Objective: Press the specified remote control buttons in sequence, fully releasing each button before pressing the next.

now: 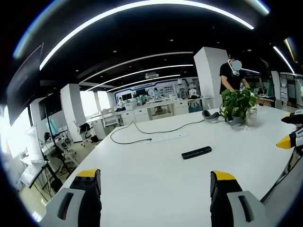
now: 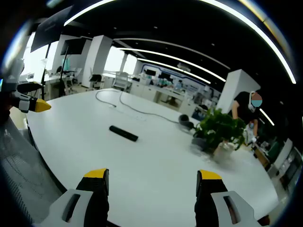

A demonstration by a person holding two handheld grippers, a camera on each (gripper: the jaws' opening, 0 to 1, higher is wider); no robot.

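Observation:
A black remote control (image 1: 196, 152) lies flat on the white table (image 1: 156, 184), well ahead of my left gripper (image 1: 155, 176), whose jaws stand wide apart with nothing between them. In the right gripper view the same remote control (image 2: 123, 133) lies ahead and to the left of my right gripper (image 2: 152, 175), which is open and empty too. The right gripper's yellow tips (image 1: 287, 141) come in at the right edge of the left gripper view. At the left edge of the right gripper view, the left gripper's yellow tip (image 2: 39, 106) pokes in.
A potted green plant (image 1: 238, 105) and a glass vase (image 1: 252, 117) stand at the table's far right. A black cable (image 1: 142, 132) runs to a white power strip (image 1: 166, 137). Grey headphones (image 1: 210, 115) lie near the plant. A person (image 1: 232, 78) stands behind it.

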